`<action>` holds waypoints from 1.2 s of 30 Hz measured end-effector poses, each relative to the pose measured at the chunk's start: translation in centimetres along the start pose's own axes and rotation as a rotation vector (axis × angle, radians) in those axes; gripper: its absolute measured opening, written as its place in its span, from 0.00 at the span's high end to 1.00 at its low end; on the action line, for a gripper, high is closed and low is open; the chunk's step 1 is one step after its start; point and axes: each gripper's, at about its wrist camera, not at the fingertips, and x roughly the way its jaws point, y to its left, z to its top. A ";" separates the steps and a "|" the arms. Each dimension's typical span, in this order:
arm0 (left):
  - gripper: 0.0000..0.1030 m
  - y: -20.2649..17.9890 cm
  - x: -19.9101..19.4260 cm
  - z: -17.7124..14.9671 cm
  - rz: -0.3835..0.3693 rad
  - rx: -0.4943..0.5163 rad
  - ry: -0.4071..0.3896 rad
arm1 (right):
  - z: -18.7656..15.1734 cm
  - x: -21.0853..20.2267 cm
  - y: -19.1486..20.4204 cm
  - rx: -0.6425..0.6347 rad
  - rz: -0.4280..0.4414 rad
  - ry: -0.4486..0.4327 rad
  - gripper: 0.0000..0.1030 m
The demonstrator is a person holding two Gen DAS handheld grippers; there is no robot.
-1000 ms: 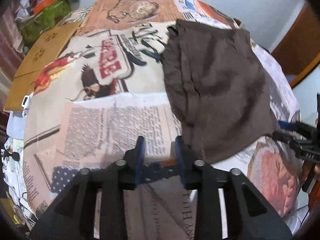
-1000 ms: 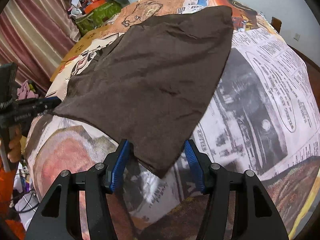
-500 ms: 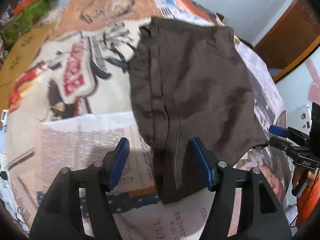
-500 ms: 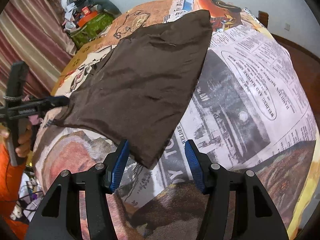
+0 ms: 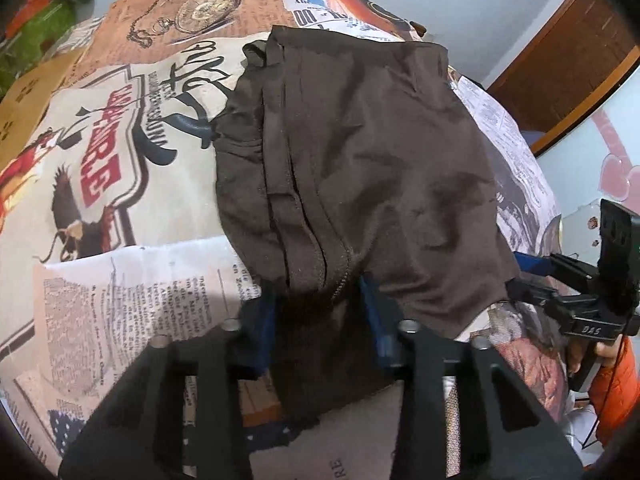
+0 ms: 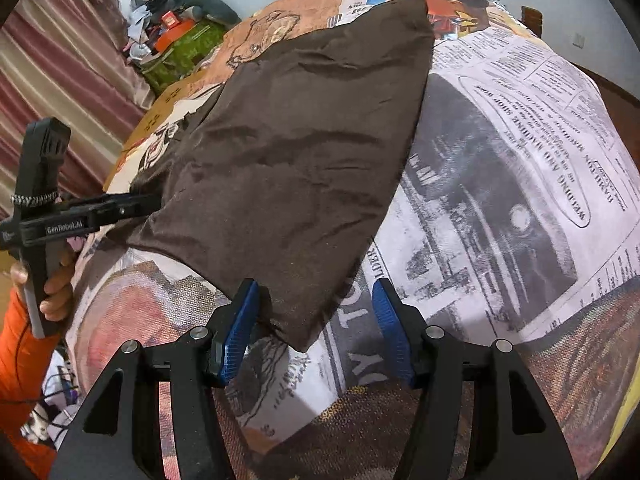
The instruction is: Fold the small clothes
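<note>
A small dark brown garment [image 5: 360,152] lies spread on a table covered with a newspaper-print cloth [image 5: 120,208]; it also shows in the right wrist view [image 6: 296,160]. My left gripper [image 5: 320,312] has its blue pads on either side of the garment's near corner, whose cloth bunches between them and drapes over the jaws. My right gripper [image 6: 312,328] is open, its blue pads [image 6: 236,332] straddling the garment's other near corner, which lies flat between them. Each gripper also shows in the other's view, the left one [image 6: 132,204] and the right one [image 5: 532,272].
A brown cardboard sheet [image 5: 24,104] lies at the table's left edge. A pile of clutter with a green bag [image 6: 180,52] sits beyond it. A wooden door [image 5: 568,64] is at the far right. Striped curtains [image 6: 60,64] hang on the left.
My left gripper moved right and forward onto the garment's near corner, opened wide, then closed in around the cloth. My right gripper stayed open and crept nearer to its corner.
</note>
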 end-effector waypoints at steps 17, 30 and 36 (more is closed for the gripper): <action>0.96 -2.6 -4.1 0.6 0.016 0.055 -0.103 | 0.8 -2.5 1.2 -0.072 0.034 -0.111 0.94; 0.96 -2.9 -5.3 9.1 -0.036 0.039 -0.144 | 6.9 -5.9 0.6 -0.087 0.007 -0.286 0.94; 0.96 -2.7 -3.8 13.7 -0.005 0.044 -0.162 | 11.2 -5.8 -0.8 -0.095 -0.026 -0.336 0.94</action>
